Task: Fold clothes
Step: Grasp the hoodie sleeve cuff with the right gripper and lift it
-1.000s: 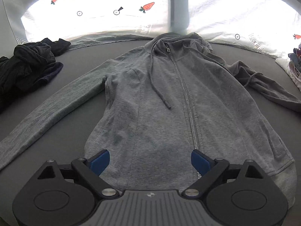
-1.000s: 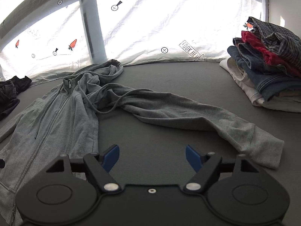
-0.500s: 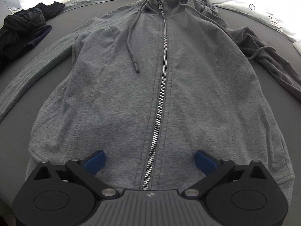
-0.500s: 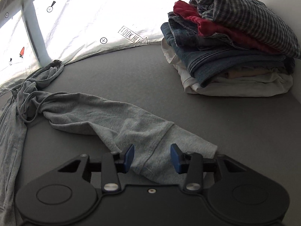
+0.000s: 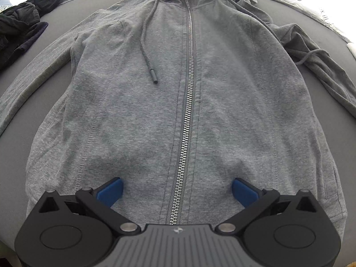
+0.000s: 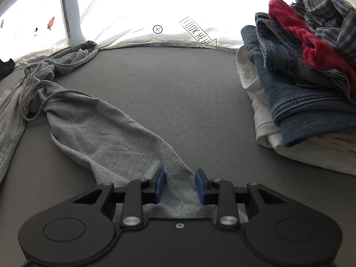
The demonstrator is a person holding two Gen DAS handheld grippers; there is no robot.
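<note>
Hoodie sleeve pinched in right tongs.

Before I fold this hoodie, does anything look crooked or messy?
Yes: the hoodie lies flat and zipped, but its sleeve trails twisted to one side, with a drawstring looped across it.

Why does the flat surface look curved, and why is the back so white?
Left wrist view: the fisheye lens bulges the grey hoodie and bends the surface's edges; a soft shadow lies by the left gripper. Right wrist view: backlight washes the printed sheet nearly white, while the sleeve and folded stack stay sharp.
</note>
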